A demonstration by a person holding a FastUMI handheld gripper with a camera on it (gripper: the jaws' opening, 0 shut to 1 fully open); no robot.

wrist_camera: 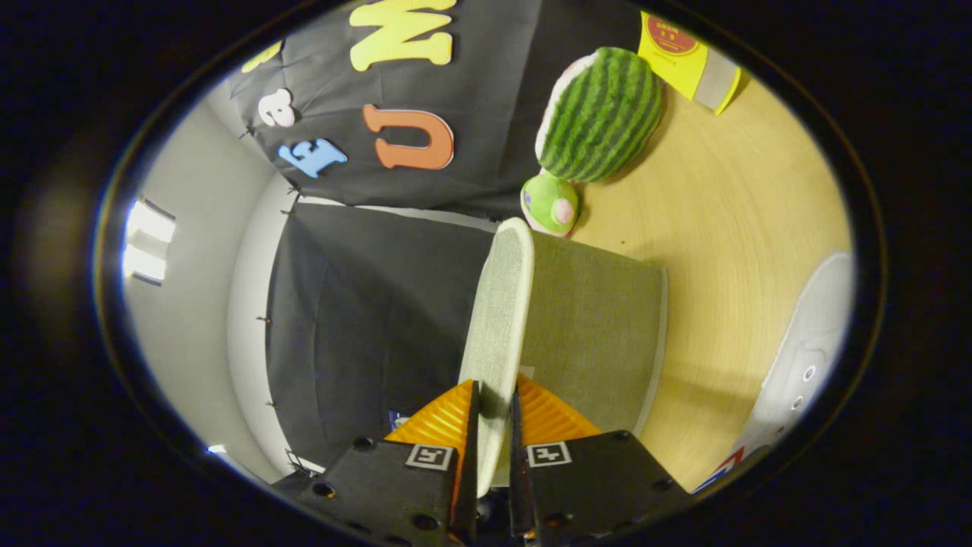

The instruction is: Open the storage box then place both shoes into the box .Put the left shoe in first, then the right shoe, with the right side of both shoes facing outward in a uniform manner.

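The view is rolled on its side. A light green fabric storage box (600,334) stands on the wooden table (729,228). Its lid (497,319) runs edge-on straight ahead of me, and its near edge sits between my two fingers. My gripper (493,403) is shut on that lid edge. A white lace-up shoe (809,357) lies on the table to the right of the box, partly cut off from sight.
Beyond the box, a watermelon-patterned plush (600,114) and a small green plush (550,203) rest against the black cloth wall. A yellow carton (687,57) stands on the table behind them. A grey wall with a lit window (148,243) lies to the left.
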